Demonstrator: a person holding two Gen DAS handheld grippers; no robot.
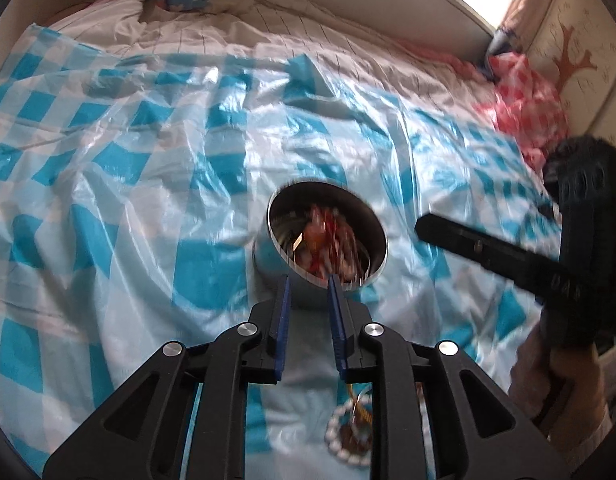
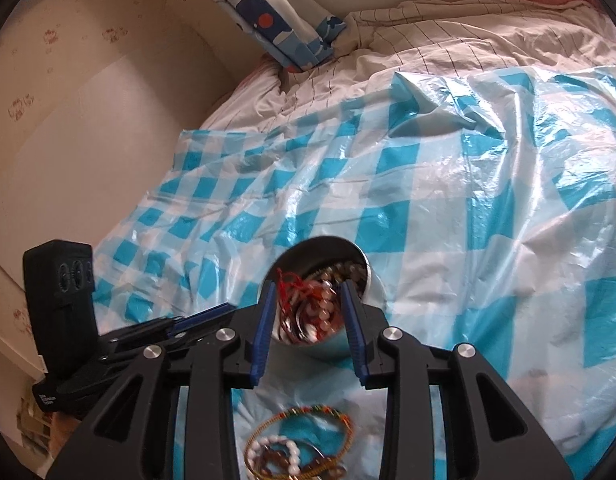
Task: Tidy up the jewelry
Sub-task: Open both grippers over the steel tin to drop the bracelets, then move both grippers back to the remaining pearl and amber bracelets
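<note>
A round metal tin [image 1: 268, 258] sits on a blue-and-white checked plastic sheet [image 1: 120, 184] spread over a bed. It holds several red and beaded bracelets [image 1: 327, 240]. My left gripper [image 1: 309, 282] is open and empty, its tips at the tin's near rim. My right gripper [image 2: 308, 290] is open and empty, its fingers on either side of the tin [image 2: 373, 284] above the jewelry [image 2: 311, 308]. Loose jewelry lies beneath the grippers: a white bead bracelet [image 1: 339, 436], also seen in the right wrist view [image 2: 272, 454], and a gold cord bangle [image 2: 304, 426].
A striped duvet [image 2: 447, 36] and a blue patterned pillow [image 2: 276, 28] lie at the far side. A pink checked bag [image 1: 523, 96] lies at the right by the wall. The right gripper's body [image 1: 547, 256] shows at the left view's right side, the left gripper's body [image 2: 68, 320] at the right view's left.
</note>
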